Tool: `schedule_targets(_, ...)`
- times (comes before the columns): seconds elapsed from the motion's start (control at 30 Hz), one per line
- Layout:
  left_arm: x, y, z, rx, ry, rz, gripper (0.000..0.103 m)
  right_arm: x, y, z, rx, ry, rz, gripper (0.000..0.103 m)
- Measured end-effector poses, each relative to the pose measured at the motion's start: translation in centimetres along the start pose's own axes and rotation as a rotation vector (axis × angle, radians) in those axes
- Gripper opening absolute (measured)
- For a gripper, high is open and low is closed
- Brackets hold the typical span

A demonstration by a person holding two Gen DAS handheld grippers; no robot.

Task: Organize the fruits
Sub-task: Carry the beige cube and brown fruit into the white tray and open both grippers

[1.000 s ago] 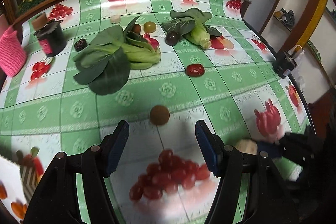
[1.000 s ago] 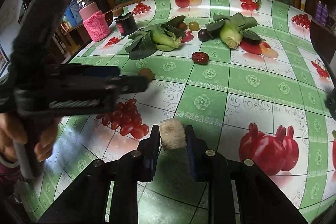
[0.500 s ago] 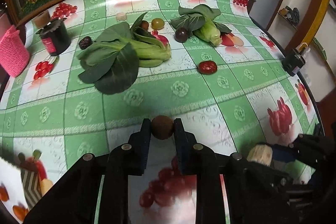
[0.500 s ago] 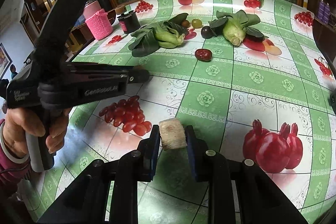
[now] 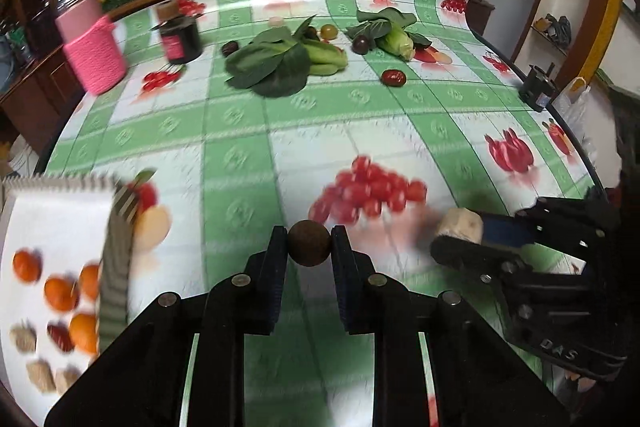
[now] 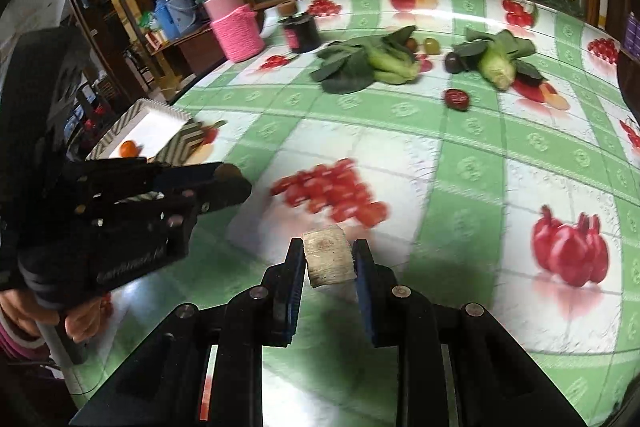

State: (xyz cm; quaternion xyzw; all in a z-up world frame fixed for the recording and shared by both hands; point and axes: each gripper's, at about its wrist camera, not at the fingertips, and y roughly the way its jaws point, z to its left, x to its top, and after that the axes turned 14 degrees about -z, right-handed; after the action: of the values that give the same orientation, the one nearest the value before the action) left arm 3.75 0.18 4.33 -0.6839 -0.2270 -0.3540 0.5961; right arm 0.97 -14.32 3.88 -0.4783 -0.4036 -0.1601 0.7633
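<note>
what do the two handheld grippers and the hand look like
Both the left gripper and right gripper are matte black plastic with silver pivot bolts, angular linkages and blue finger pads. White lettering marks the bodies. A bare hand with a pink sleeve grips one handle.

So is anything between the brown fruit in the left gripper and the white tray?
Nothing visible. The brown fruit sits clamped in the left gripper; only bare tablecloth lies between it and the white tray.

Left gripper (image 5: 310, 245) jaws clamp brown round fruit (image 5: 310, 244); white tray (image 5: 56, 227) lower left.
</note>
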Motion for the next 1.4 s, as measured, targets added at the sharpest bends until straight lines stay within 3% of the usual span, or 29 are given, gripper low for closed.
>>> schedule_targets(0.63,-5.2,-8.3,6.2,0.158,-0.073,-0.07,0.019,-0.5,0.1,10.8,0.121,-0.111,-0.006,0.025)
schedule_targets(1.4,-8.3,-12.9,15.1,0.314,-0.189,-0.089,0.019,0.0,2.5,20.2,0.241,-0.268,0.029,0.025)
